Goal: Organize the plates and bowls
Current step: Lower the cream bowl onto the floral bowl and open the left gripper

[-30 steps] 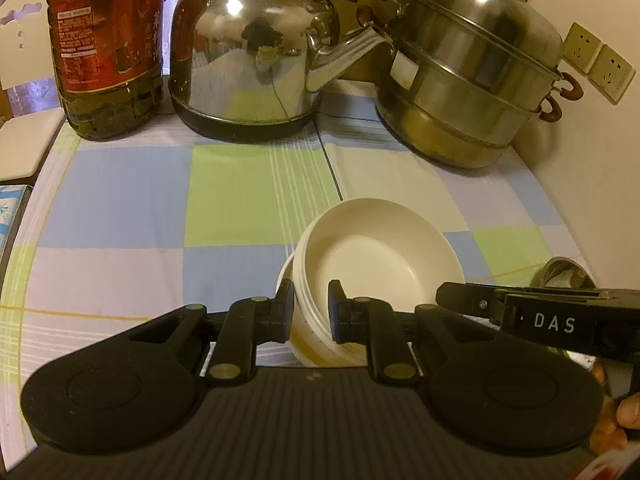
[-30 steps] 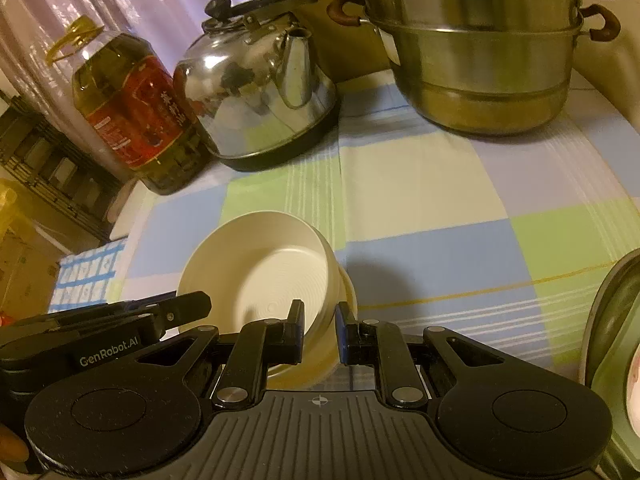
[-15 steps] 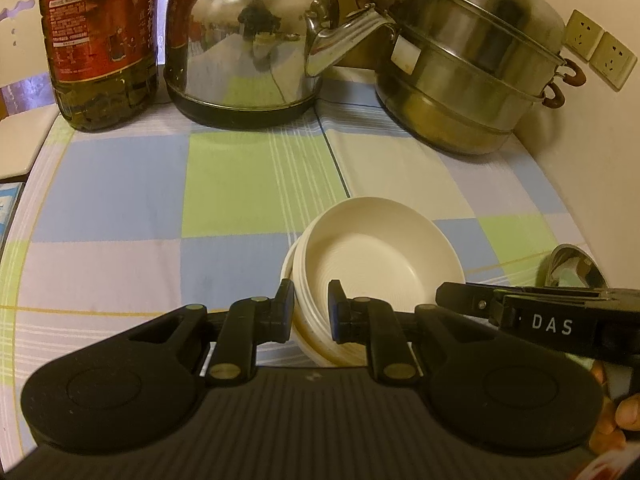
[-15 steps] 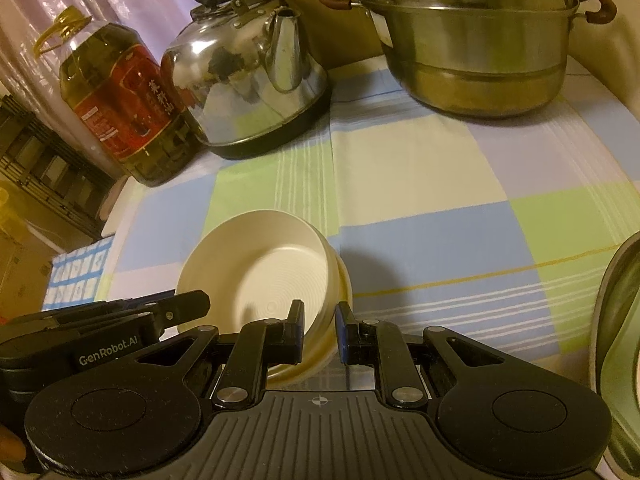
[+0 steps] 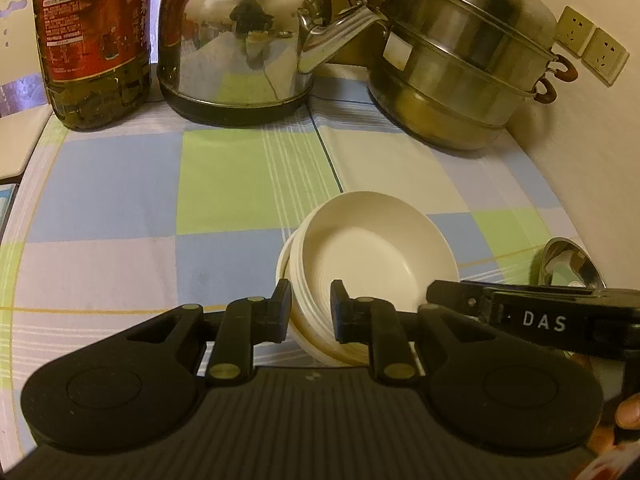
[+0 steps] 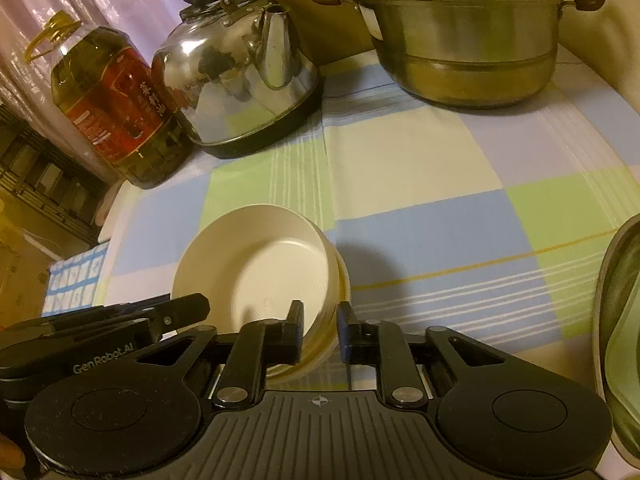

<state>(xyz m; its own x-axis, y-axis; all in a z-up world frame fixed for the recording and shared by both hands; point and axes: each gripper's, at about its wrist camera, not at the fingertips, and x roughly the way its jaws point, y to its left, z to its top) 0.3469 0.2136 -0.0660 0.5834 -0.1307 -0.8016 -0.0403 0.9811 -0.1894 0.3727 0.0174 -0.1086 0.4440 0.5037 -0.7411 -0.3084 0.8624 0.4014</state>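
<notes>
While both grippers flank the nested bowls (image 5: 372,256) mid-tabletop (image 5: 120,208) | left gripper (image 5: 310,312) jaws just easing, rim between | right gripper (image 6: 318,332) jaws just opening, rim loose between | stacking looks done; steel dish (image 5: 572,268) at 3 o'clock remains.

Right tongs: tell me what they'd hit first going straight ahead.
The right tongs, which have just been opening, already straddle the rim of the stacked cream bowls, so they would probably meet that wall first.
</notes>
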